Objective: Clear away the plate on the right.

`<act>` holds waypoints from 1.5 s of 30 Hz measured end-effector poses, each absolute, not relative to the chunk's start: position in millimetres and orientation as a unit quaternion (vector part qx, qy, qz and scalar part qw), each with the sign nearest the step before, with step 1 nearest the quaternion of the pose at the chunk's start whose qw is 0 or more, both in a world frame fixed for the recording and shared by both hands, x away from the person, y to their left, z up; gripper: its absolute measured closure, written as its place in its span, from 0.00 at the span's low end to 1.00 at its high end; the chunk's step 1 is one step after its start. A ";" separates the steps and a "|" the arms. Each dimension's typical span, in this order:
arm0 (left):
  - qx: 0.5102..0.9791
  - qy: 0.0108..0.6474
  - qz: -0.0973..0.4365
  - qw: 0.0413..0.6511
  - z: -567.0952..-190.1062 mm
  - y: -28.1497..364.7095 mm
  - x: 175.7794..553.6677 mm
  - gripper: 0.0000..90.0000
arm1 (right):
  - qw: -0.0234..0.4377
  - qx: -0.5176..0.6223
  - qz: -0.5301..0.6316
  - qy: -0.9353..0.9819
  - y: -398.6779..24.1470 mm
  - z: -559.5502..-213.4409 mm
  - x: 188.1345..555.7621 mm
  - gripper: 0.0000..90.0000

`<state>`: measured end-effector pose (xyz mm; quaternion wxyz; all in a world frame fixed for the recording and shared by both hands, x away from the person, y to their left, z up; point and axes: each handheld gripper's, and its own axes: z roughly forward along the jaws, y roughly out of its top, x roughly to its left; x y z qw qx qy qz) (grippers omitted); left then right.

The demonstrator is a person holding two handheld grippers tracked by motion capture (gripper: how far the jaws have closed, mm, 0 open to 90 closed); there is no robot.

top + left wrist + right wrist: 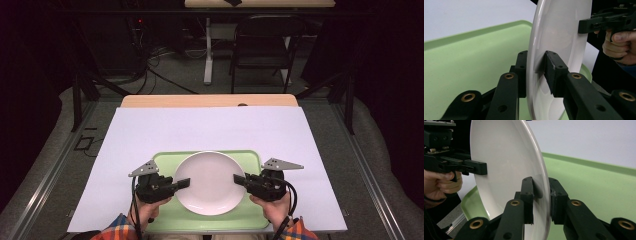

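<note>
A: White and glossy, round with a shallow well and a thin raised rim: the plate [209, 182] sits over the pale green tray [252, 159], near the table's front edge, pinched on two opposite sides.

B: So both grippers have it?

A: Yes. The left gripper [183, 183] has its jaws closed on the plate's left rim, one pad above and one below, as the left gripper view shows. The right gripper [240, 179] clamps the right rim the same way, though its grip looks a shade looser.

B: What could go wrong from here?

A: I'd judge slipping the main risk. The glaze is smooth and hard, the black pads bite only a narrow strip of rim, and if one hand rises faster than the other the plate tilts and can slide out. Pulling the hands apart would drag the pads off the edge too.

B: And if it drops?

A: It would land on the tray, matte plastic with rounded corners and a low lip, which itself lies on a white sheet [150, 130] covering the wooden table [210, 100]. A tilted drop could let it roll off the lip toward the person's plaid sleeves [116, 230].
</note>
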<state>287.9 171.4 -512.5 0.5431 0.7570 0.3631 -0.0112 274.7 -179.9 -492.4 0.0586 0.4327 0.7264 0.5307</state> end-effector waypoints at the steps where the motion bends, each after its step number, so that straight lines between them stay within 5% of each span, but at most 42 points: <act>1: 0.759 0.364 -0.016 0.539 -513.2 171.7 288.5 0.81 | 0.055 0.433 0.527 0.729 -179.9 -493.2 275.0 0.85; 45: 0.778 0.388 -0.025 0.493 -523.3 170.4 296.4 0.77 | 0.010 0.466 0.477 0.746 -172.4 -517.5 283.5 0.83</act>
